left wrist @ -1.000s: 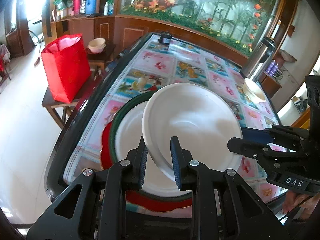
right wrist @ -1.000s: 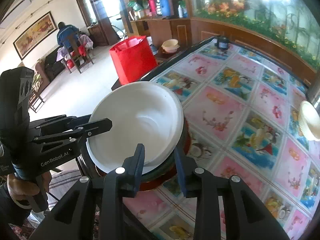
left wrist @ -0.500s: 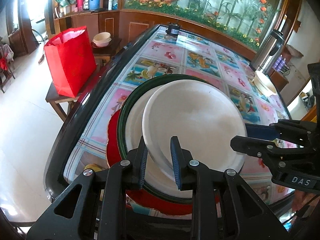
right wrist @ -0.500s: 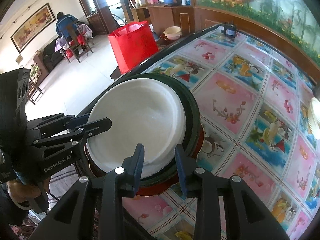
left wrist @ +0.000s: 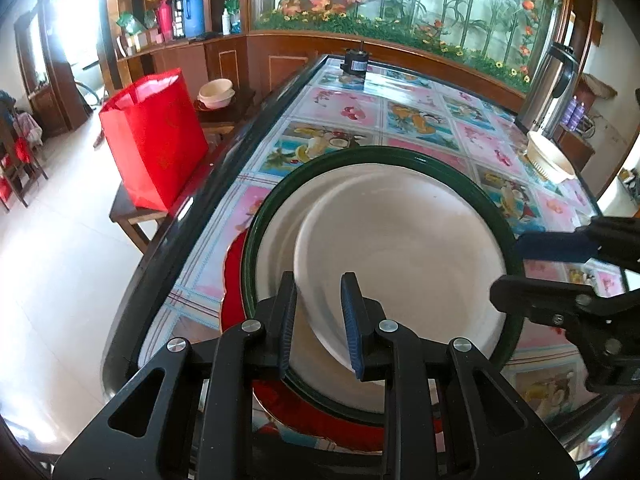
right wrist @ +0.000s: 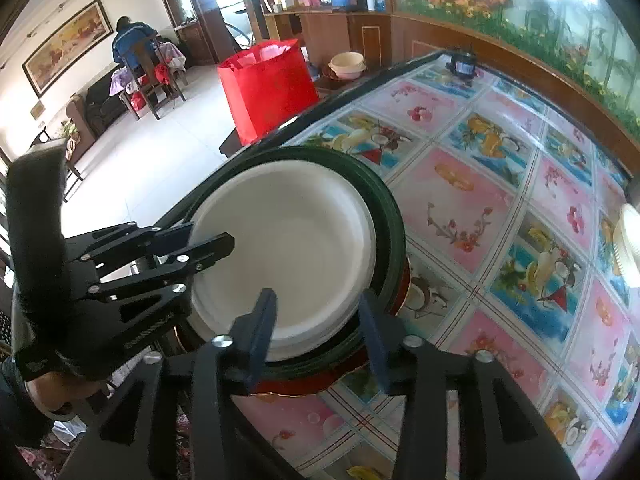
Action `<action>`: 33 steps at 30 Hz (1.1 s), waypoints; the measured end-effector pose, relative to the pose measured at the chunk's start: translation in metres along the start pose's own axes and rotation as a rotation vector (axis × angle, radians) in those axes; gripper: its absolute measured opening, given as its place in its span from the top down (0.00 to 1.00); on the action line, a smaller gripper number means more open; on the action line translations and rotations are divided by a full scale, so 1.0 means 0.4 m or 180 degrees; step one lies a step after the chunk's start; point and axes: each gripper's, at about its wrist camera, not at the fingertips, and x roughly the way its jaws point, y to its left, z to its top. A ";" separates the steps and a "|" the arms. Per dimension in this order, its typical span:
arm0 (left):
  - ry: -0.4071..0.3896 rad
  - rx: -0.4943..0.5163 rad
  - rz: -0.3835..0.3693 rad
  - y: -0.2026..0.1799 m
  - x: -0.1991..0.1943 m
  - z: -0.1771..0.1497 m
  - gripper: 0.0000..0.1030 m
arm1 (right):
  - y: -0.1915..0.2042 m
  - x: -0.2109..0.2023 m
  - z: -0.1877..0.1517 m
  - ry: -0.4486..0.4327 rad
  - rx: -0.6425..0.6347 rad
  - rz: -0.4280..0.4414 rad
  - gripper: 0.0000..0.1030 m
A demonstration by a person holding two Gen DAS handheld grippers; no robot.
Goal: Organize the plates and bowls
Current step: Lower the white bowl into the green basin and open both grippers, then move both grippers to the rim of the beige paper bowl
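My left gripper [left wrist: 318, 320] sits at the bottom centre of its frame, its two blue-padded fingers [left wrist: 351, 320] drawn narrow and pinching the near rim of the white bowl [left wrist: 400, 272]. One pad lies outside the rim, the other inside it. In the right wrist view the same gripper [right wrist: 208, 242] reaches in from the left edge and bites the bowl's left rim.

My right gripper [right wrist: 318, 336] is at the bottom centre of its own frame, and its jaws are opening. The pads stand clear on either side of the stack's near edge; nothing is pressed between them, though the rims lie in the gap. In the left wrist view it [left wrist: 516, 268] enters from the right, just beside the bowl's right rim.

The white bowl faces mouth up and lies nearly flat, nested off-centre toward the lower right of the green-rimmed plate [left wrist: 256, 232]. It is round, so I can give no long axis. Under that plate a red plate [left wrist: 234, 264] pokes out at the lower left. The stack rests near the lower left corner of the fruit-patterned table [left wrist: 420, 120].

A red bag [left wrist: 156, 136] stands on a side stool at the left of the frame.
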 end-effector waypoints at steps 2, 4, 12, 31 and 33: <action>-0.0041 0.0049 0.0064 -0.006 -0.001 -0.003 0.78 | -0.005 0.002 0.000 0.0000 0.0021 0.0008 0.49; -0.0066 0.0093 0.0106 -0.011 -0.002 -0.003 0.76 | -0.012 0.001 -0.004 0.0004 0.0049 0.0025 0.49; -0.0582 0.0078 0.0203 -0.009 -0.083 0.021 0.31 | -0.053 -0.024 -0.024 -0.0082 0.0205 0.0124 0.39; -0.0632 0.0219 -0.0113 -0.154 -0.096 0.087 0.31 | -0.210 -0.104 -0.116 -0.0211 0.0672 0.0004 0.28; -0.0633 0.0267 -0.0173 -0.188 -0.094 0.096 0.31 | -0.243 -0.118 -0.134 -0.0224 0.0760 -0.0027 0.28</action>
